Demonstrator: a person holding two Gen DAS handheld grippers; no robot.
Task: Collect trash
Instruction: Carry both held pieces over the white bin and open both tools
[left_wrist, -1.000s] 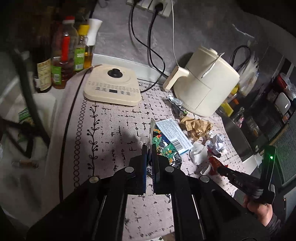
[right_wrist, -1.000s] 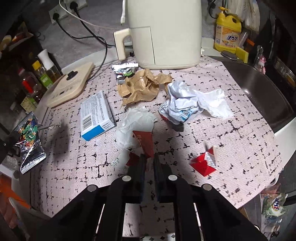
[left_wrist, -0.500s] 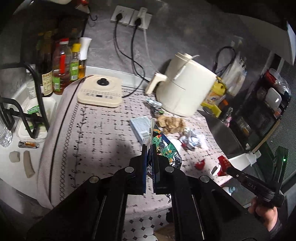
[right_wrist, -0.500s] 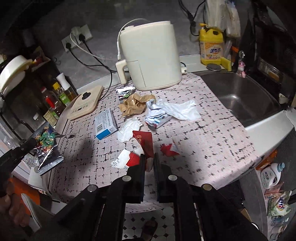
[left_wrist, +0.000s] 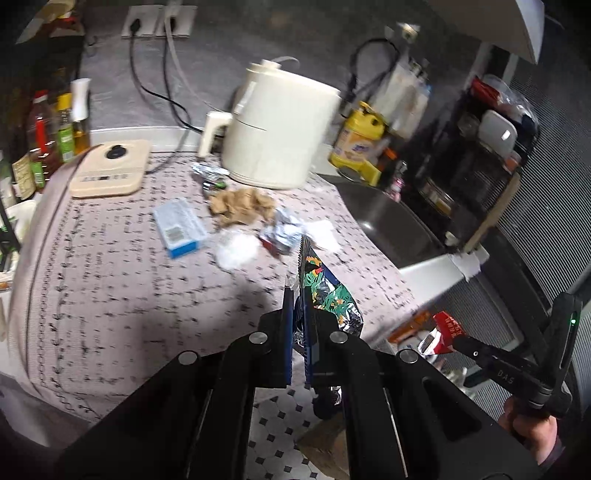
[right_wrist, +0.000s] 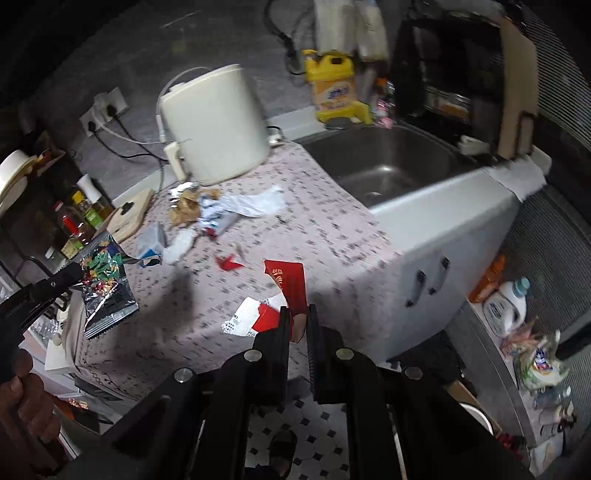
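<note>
Left gripper (left_wrist: 298, 295) is clamped on a crinkled foil snack packet (left_wrist: 328, 295), held above the counter edge. Right gripper (right_wrist: 298, 317) pinches a stiff red torn carton (right_wrist: 290, 286). Only the right wrist view shows the steel sink (right_wrist: 384, 162) basin; crumpled brown paper (left_wrist: 240, 203) remains on the patterned cloth (left_wrist: 110, 277).

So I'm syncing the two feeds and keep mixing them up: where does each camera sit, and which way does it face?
Left wrist: sits on the left tool, faces down across the counter at the air fryer; shows that tool pinching a snack bag, plus the right tool and its hand.
Right wrist: sits on the right tool, faces the sink; shows it pinching a red packet, plus the left tool.
Shared: air fryer, blue box, yellow bottle, each other's load.
</note>
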